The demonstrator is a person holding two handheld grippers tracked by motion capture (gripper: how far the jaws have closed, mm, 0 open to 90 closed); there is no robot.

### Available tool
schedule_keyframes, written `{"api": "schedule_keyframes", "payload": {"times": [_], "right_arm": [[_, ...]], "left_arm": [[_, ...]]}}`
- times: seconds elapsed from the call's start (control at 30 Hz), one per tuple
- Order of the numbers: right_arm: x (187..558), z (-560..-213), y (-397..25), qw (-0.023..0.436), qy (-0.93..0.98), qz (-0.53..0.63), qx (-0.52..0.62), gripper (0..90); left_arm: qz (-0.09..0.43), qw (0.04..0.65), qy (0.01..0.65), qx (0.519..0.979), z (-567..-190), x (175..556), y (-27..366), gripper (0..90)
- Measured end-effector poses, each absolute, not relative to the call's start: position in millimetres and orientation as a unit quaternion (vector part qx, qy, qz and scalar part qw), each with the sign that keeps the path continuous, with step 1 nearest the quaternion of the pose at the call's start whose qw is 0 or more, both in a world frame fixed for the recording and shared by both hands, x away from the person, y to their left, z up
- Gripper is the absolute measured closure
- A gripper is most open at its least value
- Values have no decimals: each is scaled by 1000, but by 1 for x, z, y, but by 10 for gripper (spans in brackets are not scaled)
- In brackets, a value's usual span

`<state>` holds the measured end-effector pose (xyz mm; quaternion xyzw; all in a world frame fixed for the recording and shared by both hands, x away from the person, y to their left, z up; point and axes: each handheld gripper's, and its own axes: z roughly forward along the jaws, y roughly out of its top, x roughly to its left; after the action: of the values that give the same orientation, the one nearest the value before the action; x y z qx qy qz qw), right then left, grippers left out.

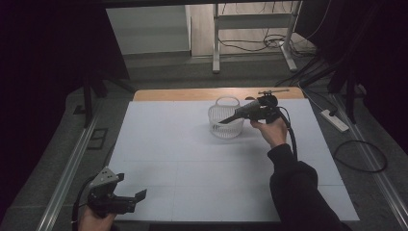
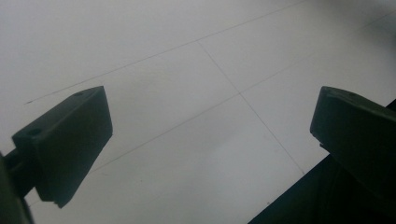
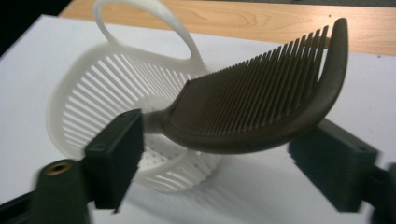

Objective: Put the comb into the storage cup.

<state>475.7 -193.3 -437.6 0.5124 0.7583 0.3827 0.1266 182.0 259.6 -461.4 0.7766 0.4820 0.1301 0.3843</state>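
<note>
Gripping a dark comb over the basket — right gripper; contact seemingly hidden — left gripper agape.

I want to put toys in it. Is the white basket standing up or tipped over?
Standing up: the white slotted plastic basket sits on its base, opening and handle upward.

Dark curved comb, teeth upward, above white slatted basket; basket upright on table

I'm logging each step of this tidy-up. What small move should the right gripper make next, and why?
Probably ease the comb forward and down until it is inside the white basket. The right gripper holds it at the basket's rim, above the table.
</note>
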Motion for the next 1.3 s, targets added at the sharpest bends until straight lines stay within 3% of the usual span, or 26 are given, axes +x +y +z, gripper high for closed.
{"api": "schedule_keyframes", "payload": {"times": [0.17,0.47,1.3], "right_arm": [[472,-438,-193,133,773,370,498,77],[464,-440,-190,120,799,360,466,4],[439,-437,-196,122,816,371,427,0]], "left_arm": [[131,386,483,775,-461,182,260,0],[131,388,481,775,-461,181,260,0],[128,396,483,770,-461,181,262,0]]}}
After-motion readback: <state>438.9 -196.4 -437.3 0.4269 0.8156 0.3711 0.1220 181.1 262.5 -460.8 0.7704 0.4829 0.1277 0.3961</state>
